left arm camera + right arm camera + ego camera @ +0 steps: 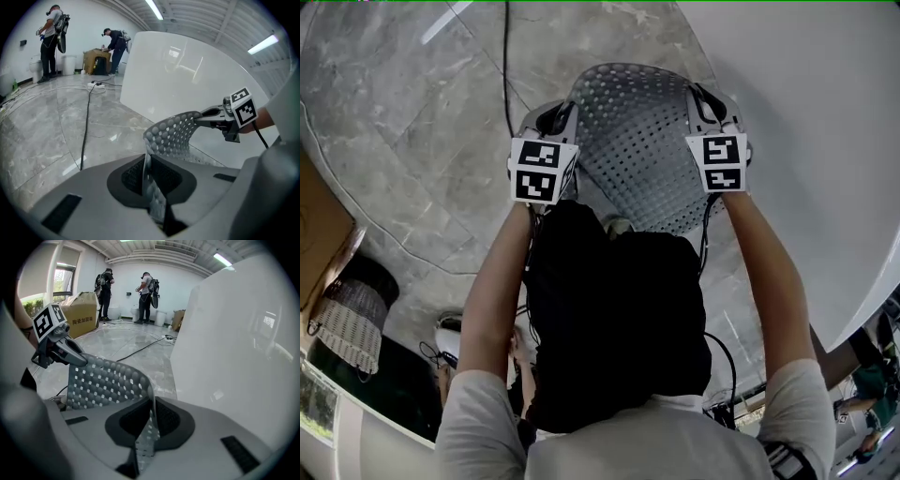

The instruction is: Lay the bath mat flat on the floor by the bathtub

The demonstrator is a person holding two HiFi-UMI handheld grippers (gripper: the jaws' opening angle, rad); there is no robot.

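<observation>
Now the left gripper [555, 120] and the right gripper [711, 108] each pinched a corner of the bath mat [637, 141], which hung over the floor [412, 122] beside the bathtub [806, 141]. Lowering both corners evenly would probably lay it flat.

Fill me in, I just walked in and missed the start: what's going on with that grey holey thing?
A person is holding a two-jaw gripper in each hand. The left gripper and the right gripper are each shut on one corner of a grey perforated bath mat. The mat bows between them above the marble floor, right beside the white bathtub. It is not yet laid flat.
</observation>
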